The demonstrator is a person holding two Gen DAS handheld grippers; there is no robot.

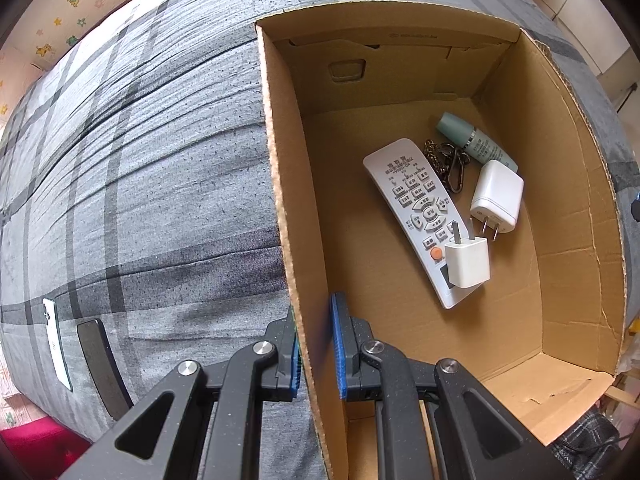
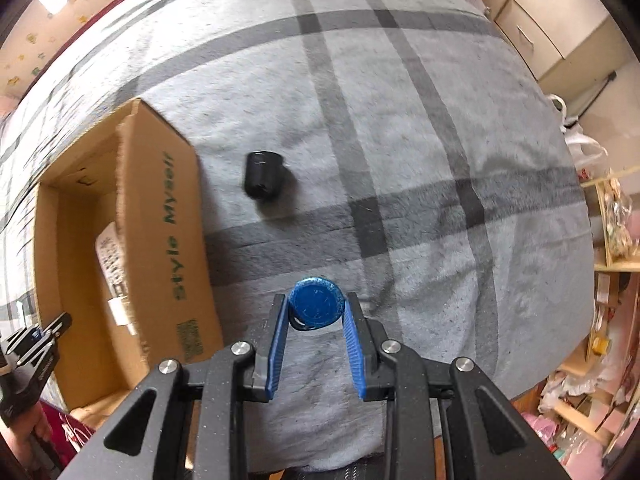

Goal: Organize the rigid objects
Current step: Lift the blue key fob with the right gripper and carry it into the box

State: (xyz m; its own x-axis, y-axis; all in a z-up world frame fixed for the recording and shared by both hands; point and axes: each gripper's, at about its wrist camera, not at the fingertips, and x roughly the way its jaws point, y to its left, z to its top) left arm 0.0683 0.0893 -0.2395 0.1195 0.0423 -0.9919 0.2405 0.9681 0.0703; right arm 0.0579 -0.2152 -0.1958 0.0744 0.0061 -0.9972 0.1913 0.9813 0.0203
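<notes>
Fingers first: my right gripper (image 2: 316, 312) is pinching a round blue disc (image 2: 316, 306) between its blue pads (image 2: 352, 344), the disc sitting up at the fingertips over the bed. My left gripper (image 1: 316, 344) is clamped tight on the left wall of the cardboard box (image 1: 288, 208), one pad outside, one inside, cardboard squeezed between them.

Under both hands I've got a grey plaid blanket (image 2: 400, 160), soft and slightly rumpled, dark stripes crossing it. Just past the right fingertips a small black cylinder (image 2: 262, 176) lies on the blanket, near the box's printed side but apart from it.

Inside the box I see a white remote (image 1: 416, 208) with a small white charger (image 1: 468, 264) resting on its near end, a bigger white plug adapter (image 1: 496, 200) just beside it, then a dark key chain (image 1: 448, 164) and a pale green tube (image 1: 476, 140) farther in.

Off to the left, two phones (image 1: 100, 360) lie on the blanket's edge. Beyond, wallpaper with little cartoon prints (image 1: 60, 20), pale cabinets (image 2: 532, 32), and cluttered shelves (image 2: 616, 240) on the right.
</notes>
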